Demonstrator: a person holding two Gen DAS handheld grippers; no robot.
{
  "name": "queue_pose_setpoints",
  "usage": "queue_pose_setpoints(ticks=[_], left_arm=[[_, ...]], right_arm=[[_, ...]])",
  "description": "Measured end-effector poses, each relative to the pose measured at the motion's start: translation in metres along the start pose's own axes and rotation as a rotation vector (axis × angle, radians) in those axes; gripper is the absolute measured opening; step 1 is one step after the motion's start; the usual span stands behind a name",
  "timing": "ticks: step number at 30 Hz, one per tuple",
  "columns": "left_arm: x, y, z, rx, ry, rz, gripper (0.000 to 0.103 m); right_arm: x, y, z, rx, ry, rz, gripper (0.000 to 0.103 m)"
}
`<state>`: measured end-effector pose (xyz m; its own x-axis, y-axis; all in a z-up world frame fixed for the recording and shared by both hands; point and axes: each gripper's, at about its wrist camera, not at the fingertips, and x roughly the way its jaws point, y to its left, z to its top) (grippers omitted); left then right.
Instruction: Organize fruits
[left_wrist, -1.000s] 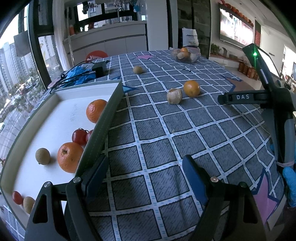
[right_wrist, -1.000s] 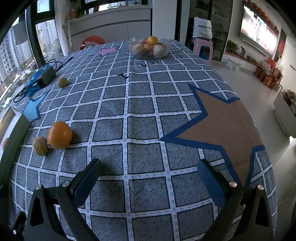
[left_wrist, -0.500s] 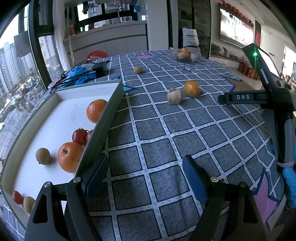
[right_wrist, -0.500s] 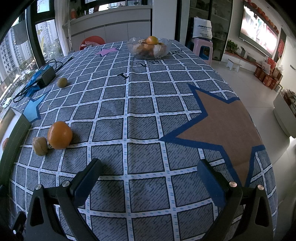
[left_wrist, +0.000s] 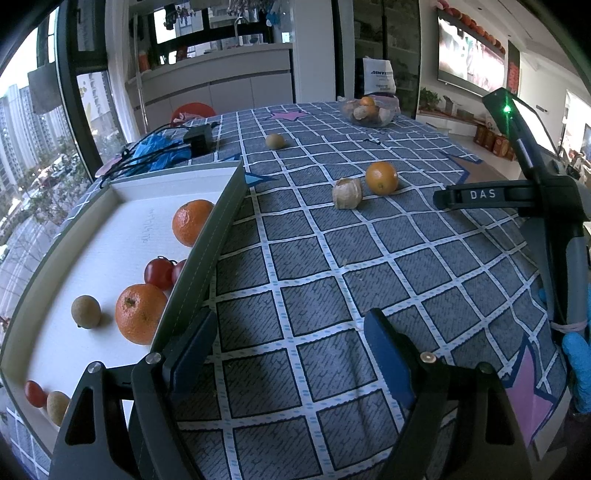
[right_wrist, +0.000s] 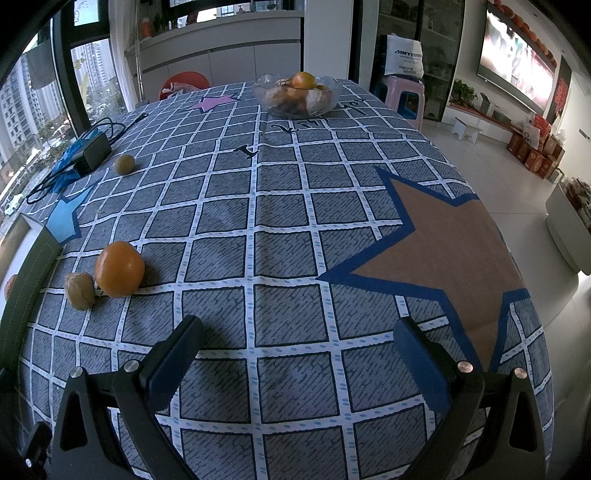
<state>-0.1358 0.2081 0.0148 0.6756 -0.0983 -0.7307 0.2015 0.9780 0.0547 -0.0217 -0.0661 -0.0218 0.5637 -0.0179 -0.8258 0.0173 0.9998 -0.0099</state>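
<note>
Both tongs stand wide open and hold nothing. The left tongs (left_wrist: 288, 350) hover low over the checked counter (left_wrist: 332, 258), with the tray (left_wrist: 221, 221) wall touching or just beside the left finger. The right tongs (right_wrist: 295, 354) hover over bare cloth.

Judgement: a between-picks step; several fruits are already in the tray, and three lie loose on the counter. Next move calls for a reach forward to the nearest pair.

Ahead and left of the right tongs lie a husked fruit (right_wrist: 80, 290) and an orange (right_wrist: 119, 268), touching; farther off, a small green-brown fruit (right_wrist: 124, 164); farthest, a glass fruit bowl (right_wrist: 297, 95).

Only the left view shows the tray contents: two oranges (left_wrist: 140, 318), cherry tomatoes (left_wrist: 159, 272), small brown fruits (left_wrist: 85, 311). Only the right view shows the bowl clearly.
</note>
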Motion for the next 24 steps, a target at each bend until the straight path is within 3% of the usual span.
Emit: queue_pose_setpoints(ticks=[24], left_arm=[[-0.0032, 0.0000, 0.0005, 0.003, -0.006, -0.005, 0.085]], right_arm=[[0.0005, 0.0005, -0.0001, 0.000, 0.000, 0.000, 0.103]])
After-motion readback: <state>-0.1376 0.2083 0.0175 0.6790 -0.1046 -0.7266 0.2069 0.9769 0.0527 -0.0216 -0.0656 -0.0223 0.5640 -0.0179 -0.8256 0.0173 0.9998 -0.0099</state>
